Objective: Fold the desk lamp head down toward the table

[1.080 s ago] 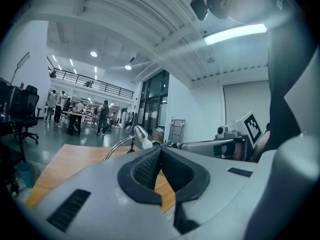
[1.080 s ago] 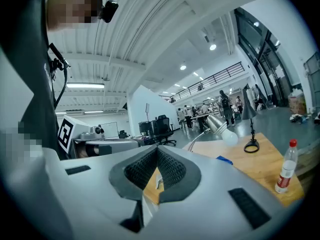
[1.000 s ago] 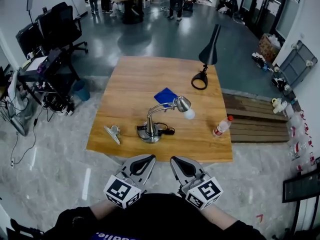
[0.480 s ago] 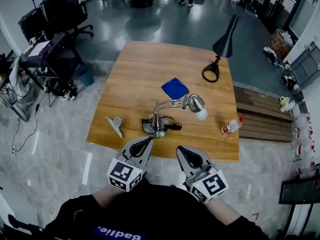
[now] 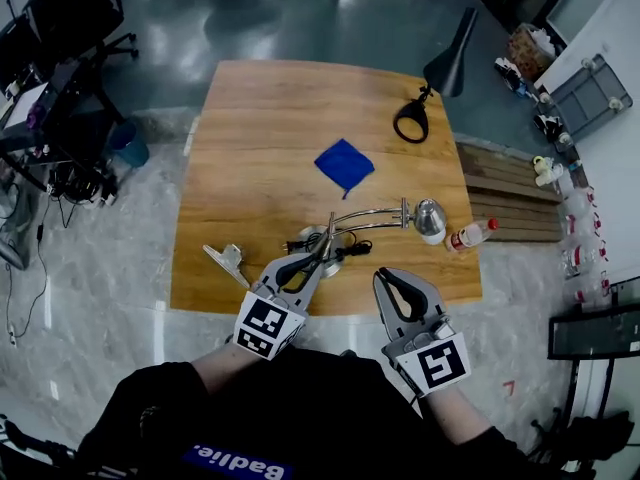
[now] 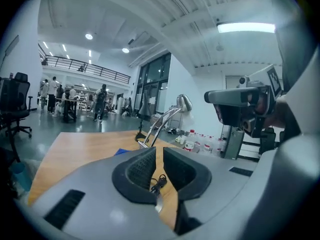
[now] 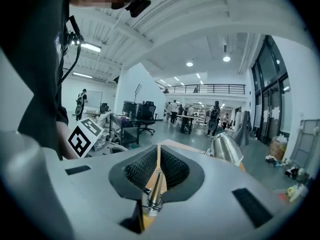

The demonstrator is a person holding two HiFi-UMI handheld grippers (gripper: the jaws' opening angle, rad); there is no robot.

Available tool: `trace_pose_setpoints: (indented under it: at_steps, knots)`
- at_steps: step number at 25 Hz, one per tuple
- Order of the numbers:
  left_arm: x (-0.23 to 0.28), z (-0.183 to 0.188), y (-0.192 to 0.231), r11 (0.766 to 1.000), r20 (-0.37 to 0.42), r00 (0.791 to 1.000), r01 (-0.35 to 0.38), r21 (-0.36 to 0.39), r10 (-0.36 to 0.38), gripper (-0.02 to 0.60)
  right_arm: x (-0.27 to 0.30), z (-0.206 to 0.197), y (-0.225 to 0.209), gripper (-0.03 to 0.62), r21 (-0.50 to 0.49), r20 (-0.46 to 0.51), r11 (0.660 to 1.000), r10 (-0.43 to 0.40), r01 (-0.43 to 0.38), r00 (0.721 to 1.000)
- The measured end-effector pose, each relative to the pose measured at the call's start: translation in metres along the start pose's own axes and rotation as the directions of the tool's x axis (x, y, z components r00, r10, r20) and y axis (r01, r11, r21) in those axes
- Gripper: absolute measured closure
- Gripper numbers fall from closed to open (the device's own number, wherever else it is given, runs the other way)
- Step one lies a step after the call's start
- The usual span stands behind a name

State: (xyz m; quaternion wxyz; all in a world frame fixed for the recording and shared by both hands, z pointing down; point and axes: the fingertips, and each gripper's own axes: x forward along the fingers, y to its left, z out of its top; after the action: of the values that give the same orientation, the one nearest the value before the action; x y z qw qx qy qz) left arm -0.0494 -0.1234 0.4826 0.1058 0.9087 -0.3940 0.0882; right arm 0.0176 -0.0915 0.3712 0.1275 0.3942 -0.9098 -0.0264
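Observation:
A silver desk lamp stands near the front of the wooden table [image 5: 230,128]. Its round base [image 5: 316,240] has a black cord [image 6: 159,180] coiled beside it, and its curved arm [image 5: 370,218] reaches right to the head [image 5: 430,218], which hangs just above the tabletop. My left gripper [image 5: 318,258] is over the table's front edge, just short of the base. Its jaws [image 6: 156,151] are opening by a narrow gap, with nothing between them. My right gripper [image 5: 390,276] is shut and empty at the front edge, below the lamp head [image 7: 226,148].
A black desk lamp [image 5: 440,68] stands at the far right corner. A blue cloth [image 5: 344,165] lies mid-table, a red-capped bottle [image 5: 470,234] lies at the right edge, and a small metal clip [image 5: 228,260] sits front left. Slatted boards [image 5: 510,203] adjoin the table's right side.
Both grippers have moved forward to the table's front edge. The left one now reaches almost to the lamp's base, and the right one has come up below the lamp head.

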Motion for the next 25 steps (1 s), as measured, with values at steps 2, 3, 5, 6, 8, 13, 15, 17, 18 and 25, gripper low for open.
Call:
trace_pose_setpoints:
  at_steps: [2, 3, 5, 6, 8, 13, 15, 17, 18, 25]
  knots:
    - [0.006, -0.009, 0.007, 0.999, -0.016, 0.999, 0.033, 0.005, -0.033, 0.523, 0.009, 0.002, 0.000, 0.588, -0.061, -0.019, 0.997, -0.044, 0.042, 0.999]
    - [0.010, -0.013, 0.011, 0.999, -0.024, 0.999, 0.043, 0.009, -0.043, 0.501, 0.012, 0.002, 0.000, 0.586, -0.096, -0.031, 0.994, -0.062, 0.059, 0.998]
    - [0.017, -0.019, 0.016, 0.998, -0.047, 0.997, 0.056, 0.014, -0.055, 0.465, 0.018, 0.001, -0.001, 0.580, -0.174, -0.078, 0.982, -0.086, 0.071, 0.993]
    - [0.022, -0.022, 0.018, 0.998, -0.059, 0.996, 0.061, 0.016, -0.060, 0.455, 0.020, -0.001, -0.002, 0.568, -0.215, -0.118, 0.974, -0.097, 0.069, 0.988]
    - [0.032, -0.027, 0.018, 0.997, -0.080, 0.994, 0.072, 0.022, -0.070, 0.432, 0.023, -0.007, -0.006, 0.526, -0.285, -0.194, 0.956, -0.128, 0.068, 0.973]
    - [0.053, -0.032, 0.019, 0.995, -0.118, 0.990, 0.087, 0.052, -0.081, 0.400, 0.034, -0.013, -0.020, 0.440, -0.455, -0.250, 0.885, -0.229, 0.095, 0.941]
    - [0.059, -0.034, 0.020, 0.994, -0.132, 0.988, 0.087, 0.062, -0.078, 0.396, 0.037, -0.014, -0.026, 0.427, -0.506, -0.267, 0.858, -0.254, 0.089, 0.930]
    - [0.065, -0.037, 0.021, 0.994, -0.144, 0.987, 0.085, 0.066, -0.075, 0.390, 0.039, -0.016, -0.032, 0.416, -0.546, -0.285, 0.834, -0.274, 0.079, 0.919]
    - [0.067, -0.038, 0.022, 0.994, -0.149, 0.986, 0.083, 0.067, -0.072, 0.387, 0.040, -0.018, -0.035, 0.411, -0.566, -0.297, 0.822, -0.285, 0.072, 0.911]
    - [0.086, -0.047, 0.027, 0.995, -0.174, 0.983, 0.071, 0.070, -0.058, 0.382, 0.052, -0.035, -0.051, 0.399, -0.811, -0.359, 0.583, -0.437, -0.044, 0.825]
